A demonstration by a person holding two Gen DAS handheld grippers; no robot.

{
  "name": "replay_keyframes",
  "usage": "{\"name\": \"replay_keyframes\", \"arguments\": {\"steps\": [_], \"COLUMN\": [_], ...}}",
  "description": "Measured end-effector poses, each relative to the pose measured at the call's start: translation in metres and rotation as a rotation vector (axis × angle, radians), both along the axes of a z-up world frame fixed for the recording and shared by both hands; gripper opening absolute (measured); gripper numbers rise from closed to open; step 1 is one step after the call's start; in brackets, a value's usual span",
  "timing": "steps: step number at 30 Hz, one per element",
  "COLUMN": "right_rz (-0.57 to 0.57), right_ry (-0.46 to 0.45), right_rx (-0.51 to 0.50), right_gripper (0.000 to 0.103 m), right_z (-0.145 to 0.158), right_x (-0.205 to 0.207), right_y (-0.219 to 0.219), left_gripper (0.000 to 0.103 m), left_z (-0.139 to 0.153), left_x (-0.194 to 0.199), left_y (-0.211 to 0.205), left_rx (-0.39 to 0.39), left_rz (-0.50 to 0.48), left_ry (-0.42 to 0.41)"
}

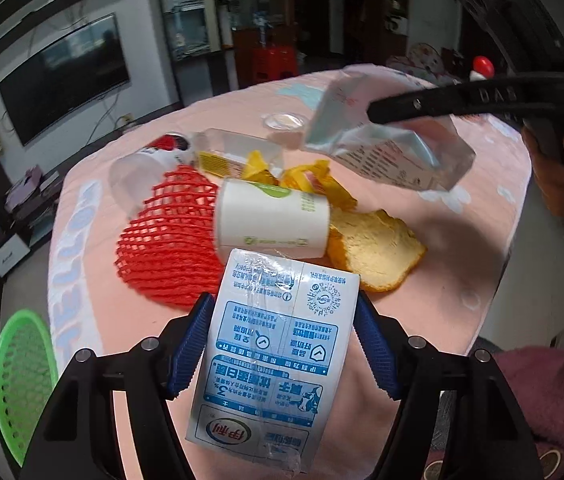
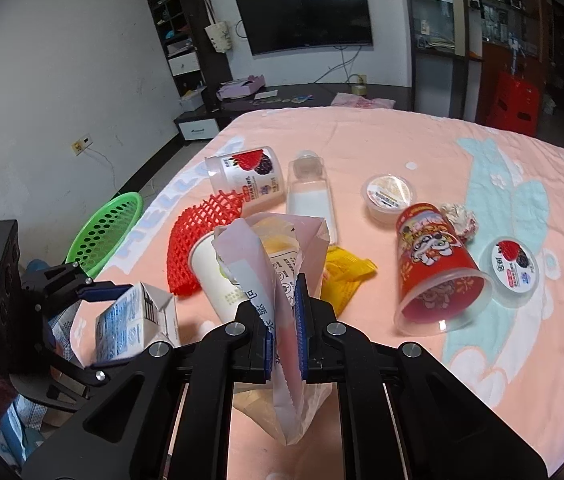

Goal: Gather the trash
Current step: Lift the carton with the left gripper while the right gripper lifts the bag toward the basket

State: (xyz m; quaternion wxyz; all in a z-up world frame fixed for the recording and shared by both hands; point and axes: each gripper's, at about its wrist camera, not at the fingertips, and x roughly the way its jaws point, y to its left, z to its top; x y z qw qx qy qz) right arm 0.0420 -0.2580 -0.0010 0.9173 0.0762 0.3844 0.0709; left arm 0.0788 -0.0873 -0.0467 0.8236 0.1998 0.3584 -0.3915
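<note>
My left gripper point(image 1: 283, 300) is shut on a blue and white milk carton point(image 1: 274, 360), its blue pads pressing both sides; the right wrist view shows this carton point(image 2: 130, 320) held off the pink tablecloth point(image 2: 401, 140). My right gripper point(image 2: 283, 320) is shut on a crumpled clear plastic bag point(image 2: 282, 248), which hangs over the pile in the left wrist view. Beyond the carton lie a white paper cup point(image 1: 274, 216), a red foam net point(image 1: 166, 240), orange peel point(image 1: 373, 248) and a yellow wrapper point(image 1: 309, 180).
A green basket point(image 1: 22, 376) stands low beside the table's left edge. Further along the cloth lie a berry yoghurt cup point(image 2: 246, 174), a clear bottle point(image 2: 309, 196), a red cup point(image 2: 437, 276) on its side, a small tub point(image 2: 389, 196), a lid point(image 2: 515, 266) and crumpled paper point(image 2: 459, 218).
</note>
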Motion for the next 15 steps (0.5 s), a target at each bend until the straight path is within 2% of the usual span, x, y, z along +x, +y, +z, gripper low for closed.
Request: {"name": "replay_keyframes", "arguments": {"steps": [11,15], "right_rz": [0.095,0.144], "right_ry": [-0.018,-0.031], "right_rx": [-0.002,-0.005], "right_gripper": [0.010,0.010], "right_z": [0.010,0.017], "right_x": [0.013,0.023], "right_y": [0.038,0.059], "left_gripper": [0.067,0.067], "left_z": [0.021,0.030], "left_x": [0.013,0.019], "left_y": [0.044,0.067], "left_rx": [-0.088,-0.111], "left_rz": [0.191,0.265], "left_ry": [0.022,0.007]}}
